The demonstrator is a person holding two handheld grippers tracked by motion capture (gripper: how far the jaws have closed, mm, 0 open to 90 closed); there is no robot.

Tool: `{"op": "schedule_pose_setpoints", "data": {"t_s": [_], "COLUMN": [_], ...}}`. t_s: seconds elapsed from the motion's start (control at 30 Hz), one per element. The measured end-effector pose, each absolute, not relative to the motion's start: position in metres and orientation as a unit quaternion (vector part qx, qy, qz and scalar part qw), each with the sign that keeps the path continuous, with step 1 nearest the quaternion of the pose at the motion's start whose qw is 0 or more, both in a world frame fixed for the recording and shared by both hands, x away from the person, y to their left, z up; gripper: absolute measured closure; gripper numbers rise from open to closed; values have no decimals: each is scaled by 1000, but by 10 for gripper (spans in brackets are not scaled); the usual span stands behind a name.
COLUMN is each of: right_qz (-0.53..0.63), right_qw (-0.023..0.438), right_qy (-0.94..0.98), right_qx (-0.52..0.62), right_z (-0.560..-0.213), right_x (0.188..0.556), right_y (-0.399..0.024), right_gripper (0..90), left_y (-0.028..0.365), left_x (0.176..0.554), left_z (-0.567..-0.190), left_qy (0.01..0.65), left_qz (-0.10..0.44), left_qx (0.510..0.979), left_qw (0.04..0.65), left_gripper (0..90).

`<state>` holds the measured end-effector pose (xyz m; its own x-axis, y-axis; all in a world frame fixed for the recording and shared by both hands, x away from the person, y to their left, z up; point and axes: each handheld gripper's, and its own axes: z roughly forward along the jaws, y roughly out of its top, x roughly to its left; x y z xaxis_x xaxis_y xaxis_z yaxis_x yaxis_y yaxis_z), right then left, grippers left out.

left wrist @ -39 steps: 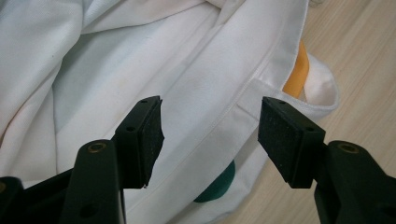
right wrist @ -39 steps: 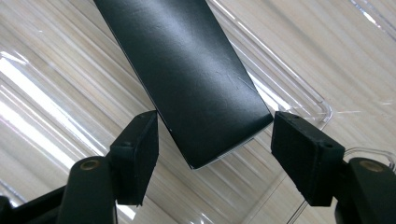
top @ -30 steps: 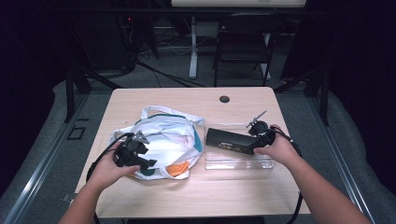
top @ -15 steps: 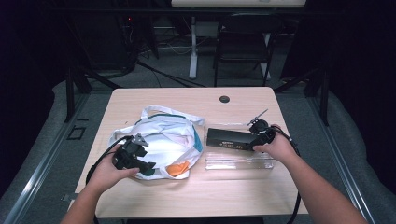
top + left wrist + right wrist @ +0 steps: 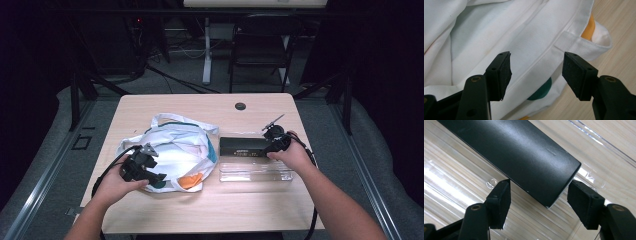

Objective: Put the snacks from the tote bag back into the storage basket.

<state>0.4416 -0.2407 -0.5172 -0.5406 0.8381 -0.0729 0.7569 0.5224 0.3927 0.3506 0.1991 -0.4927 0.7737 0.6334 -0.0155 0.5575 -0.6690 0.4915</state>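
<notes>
On the desk (image 5: 210,210), right claw (image 5: 539,195) sits at the near end of the black box (image 5: 246,146), which lies partly over the clear plastic tray (image 5: 255,174). Jaws have just been closing a little; the box end is between the pads, but a gap shows on each side in the right gripper view, so no grip yet, still fairly wide. Compared with a second ago the right hand has barely shifted and the box lies in the same spot. Judgement: the grasp on the box is being set up, not done.

Left claw (image 5: 536,72) is wide open over the white tote bag (image 5: 175,150), with the hem and strap between the pads but not pinched; hand unmoved since earlier frames. Orange and teal patches show at the bag's mouth, can't tell what they are.

Edges and room: the tray's near wall sits just below the box, so a lift should go up first to clear it. Bag lies just left of the box, close. Desk's right edge is near the right hand; open desk in front toward the person and at the back near the cable hole (image 5: 240,106).
</notes>
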Motion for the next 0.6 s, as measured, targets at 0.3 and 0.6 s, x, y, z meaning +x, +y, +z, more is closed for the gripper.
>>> {"op": "schedule_pose_setpoints", "data": {"t_s": [0.3,0.6], "right_qz": [156,154], "right_qw": [124,126], "right_qy": [861,860], "right_qx": [469,471], "right_z": [-515,-517], "right_x": [447,448], "right_y": [-243,-241], "right_gripper": [363,367], "left_y": [200,200], "left_x": [352,351], "left_z": [-494,-494], "left_qy": [326,329], "left_qz": [76,81], "left_qx": [910,909], "left_qw": [242,244], "left_gripper": [399,399]}}
